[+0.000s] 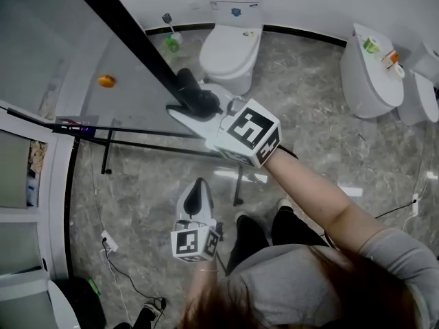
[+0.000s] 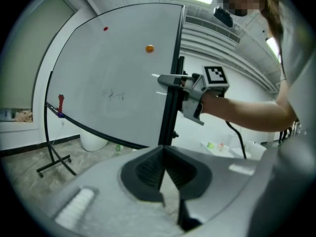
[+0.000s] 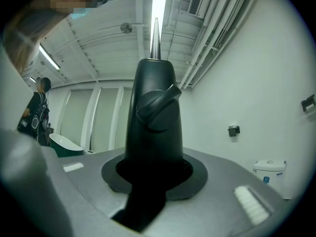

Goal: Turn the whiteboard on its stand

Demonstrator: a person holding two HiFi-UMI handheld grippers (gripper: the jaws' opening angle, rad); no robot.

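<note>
The whiteboard (image 1: pixel 62 40) stands at the left on a black stand, its black side edge (image 1: pixel 130 36) running down toward the middle. An orange magnet (image 1: pixel 105 81) sticks to the board. My right gripper (image 1: pixel 200 108) is shut on a black fitting (image 1: pixel 195 98) at that side edge. In the right gripper view this fitting (image 3: pixel 153 112) fills the space between the jaws. My left gripper (image 1: pixel 197 185) hangs lower, near the person's body, shut and holding nothing. The left gripper view shows its own jaws (image 2: pixel 165 181) closed together, the board (image 2: pixel 113 73) and the right gripper (image 2: pixel 183 85) on the edge.
The stand's black legs (image 1: pixel 106 156) spread over the marble floor. A white toilet (image 1: pixel 230 43) stands behind the board and another (image 1: pixel 374 74) at the right. A green bottle (image 1: pixel 171 43) sits by the wall. Cables (image 1: pixel 110 242) lie at the lower left. The person's feet (image 1: pixel 250 232) are below.
</note>
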